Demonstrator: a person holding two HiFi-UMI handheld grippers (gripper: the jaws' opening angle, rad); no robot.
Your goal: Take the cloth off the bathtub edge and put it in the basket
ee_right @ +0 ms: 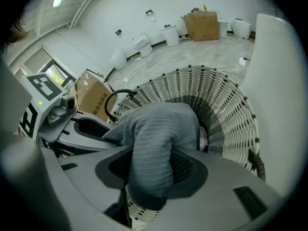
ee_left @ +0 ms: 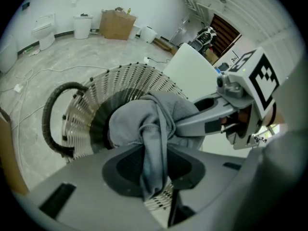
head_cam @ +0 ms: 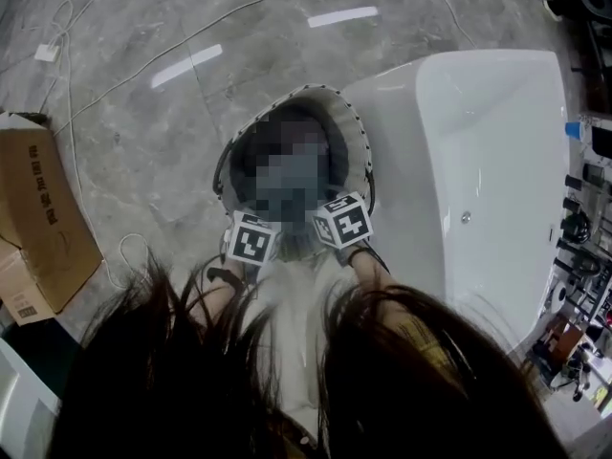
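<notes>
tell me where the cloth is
In both gripper views the cloth is pinched by the left hand-held gripper and right hand-held gripper, over the wicker basket beside the bathtub.

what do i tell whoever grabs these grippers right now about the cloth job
Left gripper: shut on the cloth, one fold pinched between its jaws.
Right gripper: shut on the same cloth, on another fold.
Things: the cloth is off the bathtub and bunched between both grippers right over the mouth of the basket. The basket stands on the floor beside the bathtub.
Done: cloth taken off the edge and brought to the basket.
Left: not yet released. Probably lower it in, open both grippers, then pull clear.
</notes>
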